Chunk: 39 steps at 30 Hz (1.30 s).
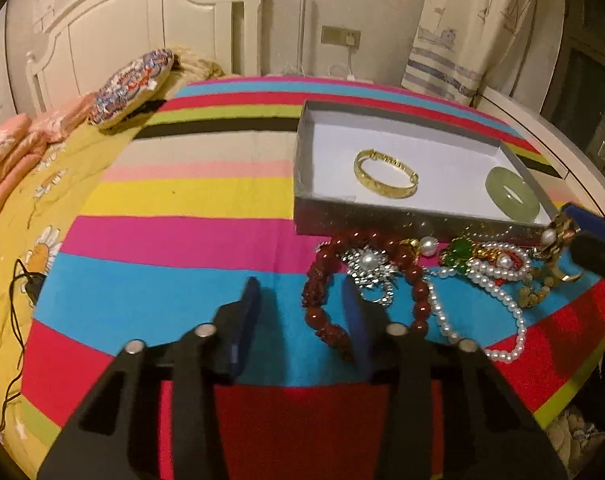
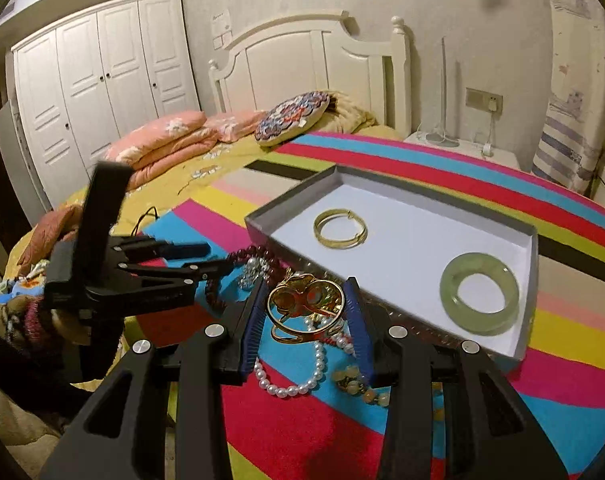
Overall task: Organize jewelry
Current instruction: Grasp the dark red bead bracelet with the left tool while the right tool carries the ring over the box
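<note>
Right gripper [image 2: 305, 312] clamping gold bangle [image 2: 304, 306], gray box [image 2: 534, 280] holding jade bangle [image 2: 479, 293], pearl necklace [image 2: 298, 384] below

Warm, yellowish indoor light fills both views, dim toward the walls and brighter on the white floor of the box [image 1: 414, 148]. The striped blanket [image 1: 182, 240] shows saturated colour without glare. Both views bend strongly at the rims, with black vignette corners and curved lines in the headboard [image 2: 314, 56]. Small highlights glint on the gold bangle [image 1: 384, 174] and the jade ring [image 2: 480, 294]. The left gripper [image 1: 298, 304] looks softly blurred, its shadow falling short beneath it.
</note>
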Available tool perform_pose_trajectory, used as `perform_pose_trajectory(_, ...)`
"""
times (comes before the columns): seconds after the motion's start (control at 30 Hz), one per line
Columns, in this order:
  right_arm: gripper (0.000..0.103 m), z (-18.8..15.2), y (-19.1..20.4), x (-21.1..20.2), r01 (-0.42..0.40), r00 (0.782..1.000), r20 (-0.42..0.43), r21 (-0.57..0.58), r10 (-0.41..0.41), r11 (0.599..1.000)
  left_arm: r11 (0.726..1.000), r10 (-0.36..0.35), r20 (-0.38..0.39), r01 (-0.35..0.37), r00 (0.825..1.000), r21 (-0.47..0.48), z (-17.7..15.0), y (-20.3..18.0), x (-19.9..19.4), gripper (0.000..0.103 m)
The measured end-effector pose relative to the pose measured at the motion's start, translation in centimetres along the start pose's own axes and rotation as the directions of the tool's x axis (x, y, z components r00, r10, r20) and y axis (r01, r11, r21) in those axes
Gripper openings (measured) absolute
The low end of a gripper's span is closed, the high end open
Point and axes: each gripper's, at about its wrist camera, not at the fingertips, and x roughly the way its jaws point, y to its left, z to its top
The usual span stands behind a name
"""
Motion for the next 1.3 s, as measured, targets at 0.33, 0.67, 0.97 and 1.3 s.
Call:
perform_pose_trajectory(0.33,0.039,-0.6,-1.4,-0.4,0.013,1.0,0.009,0.042,-0.013,0.999,0.997,-0.06,0.022,0.059,0.998,0.042,0.2,-0.6,-0.3,0.011)
perform_pose_trajectory(0.67,0.039,-1.3,-2.2,-0.5,0.017,1.0,-0.003,0.066,-0.016,0.998,0.988,-0.114,0.074,0.105,0.991,0.114,1.0,-3.3,-3.0,0.011)
perform_pose_trajectory(0.97,0.039,-1.3,-2.7,-1.4,0.024,1.0,0.0,0.078,-0.024,0.997,0.98,-0.112,0.11,0.091,0.988,0.177,1.1,-5.2,-5.5,0.011)
perform_pose_trajectory(1.3,0.039,-1.2,-3.0,-4.1,0.066,0.996,0.048,0.07,-0.069,0.995,0.972,-0.116,0.21,0.067,0.971,0.227,2.3,-6.5,-10.4,0.011)
